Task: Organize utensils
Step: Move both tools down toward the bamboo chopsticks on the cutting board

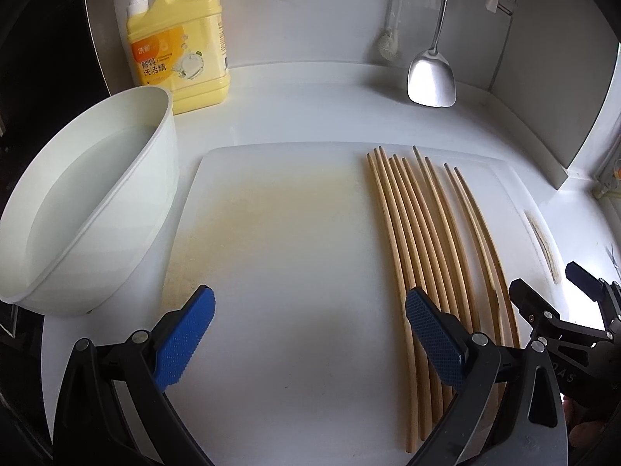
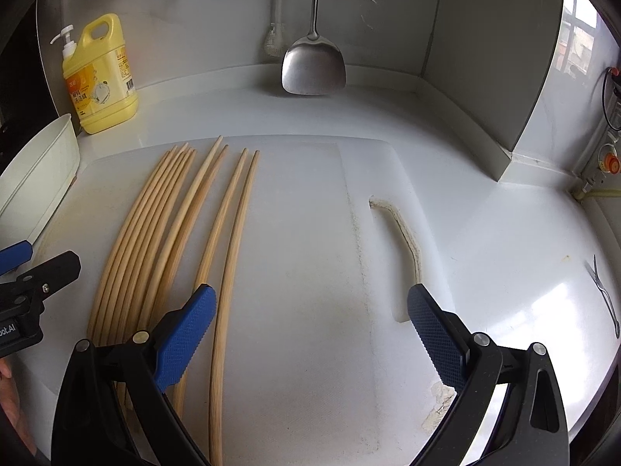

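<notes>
Near ends of the chopsticks (image 1: 423, 240) vanish under the left tool (image 1: 310, 334) and its black frame, so can't tell where they stop; the right wrist view has the same problem, with the right tool (image 2: 310, 334) covering them. Spatula (image 2: 313, 64) handle runs off the top edge in both views. The basin (image 2: 39, 178) is chopped by the left edge in the right wrist view. Label text on the detergent bottle (image 1: 178, 42) is too small to read. There's a thin metal thing (image 2: 605, 295) on the far right of the tabletop (image 2: 504, 233), maybe a fork, too tiny to say.
</notes>
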{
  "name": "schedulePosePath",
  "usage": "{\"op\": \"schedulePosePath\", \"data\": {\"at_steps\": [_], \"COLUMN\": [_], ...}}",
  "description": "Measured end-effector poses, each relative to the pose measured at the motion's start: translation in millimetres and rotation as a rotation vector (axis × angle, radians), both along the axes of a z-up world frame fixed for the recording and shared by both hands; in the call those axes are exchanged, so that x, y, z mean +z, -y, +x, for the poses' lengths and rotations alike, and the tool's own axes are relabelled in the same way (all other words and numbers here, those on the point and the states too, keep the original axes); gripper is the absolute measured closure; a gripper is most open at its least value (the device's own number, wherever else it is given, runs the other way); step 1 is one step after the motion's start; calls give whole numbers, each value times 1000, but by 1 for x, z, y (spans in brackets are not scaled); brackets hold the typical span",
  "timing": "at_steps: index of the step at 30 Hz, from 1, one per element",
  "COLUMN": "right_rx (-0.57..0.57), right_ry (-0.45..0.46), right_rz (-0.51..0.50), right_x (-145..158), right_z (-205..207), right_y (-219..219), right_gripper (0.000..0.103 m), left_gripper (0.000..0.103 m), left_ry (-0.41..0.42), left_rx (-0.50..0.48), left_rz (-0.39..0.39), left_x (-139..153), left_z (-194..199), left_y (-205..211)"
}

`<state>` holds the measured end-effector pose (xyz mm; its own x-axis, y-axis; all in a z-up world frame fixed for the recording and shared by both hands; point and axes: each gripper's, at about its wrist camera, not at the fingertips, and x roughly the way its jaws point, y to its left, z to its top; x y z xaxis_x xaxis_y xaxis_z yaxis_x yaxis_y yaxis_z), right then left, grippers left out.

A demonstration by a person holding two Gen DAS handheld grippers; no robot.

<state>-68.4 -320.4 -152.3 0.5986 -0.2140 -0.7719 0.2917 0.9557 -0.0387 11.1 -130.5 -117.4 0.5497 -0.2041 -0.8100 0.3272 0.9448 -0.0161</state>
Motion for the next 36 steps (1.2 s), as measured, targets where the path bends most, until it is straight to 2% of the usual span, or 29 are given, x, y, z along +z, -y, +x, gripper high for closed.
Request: {"op": "schedulePosePath", "data": {"at_steps": [8, 13, 18, 26, 30, 36], "right_rx": [12, 10, 13, 15, 16, 18], "right_ry": [2, 6, 7, 8, 19, 16], "right_rz": [-56, -56, -65, -70, -77, -83], "right_x": [-2, -2, -2, -1, 1, 2], "right_z": [4, 4, 4, 4, 3, 2], "right_y": [-4, -2, -2, -3, -5, -6], "right_gripper": [9, 9, 9, 9, 9, 9], "left_gripper": [6, 6, 6, 6, 6, 6], "left_ry": [17, 16, 14, 28, 3, 21], "left_rx": [3, -7, -6, 16, 36, 2], "left_rz": [22, 30, 70, 75, 37, 61], "left_x": [-5, -9, -15, -15, -14, -14], "left_z": [2, 1, 2, 2, 7, 5], "left_y": [6, 12, 18, 8, 2, 13]}}
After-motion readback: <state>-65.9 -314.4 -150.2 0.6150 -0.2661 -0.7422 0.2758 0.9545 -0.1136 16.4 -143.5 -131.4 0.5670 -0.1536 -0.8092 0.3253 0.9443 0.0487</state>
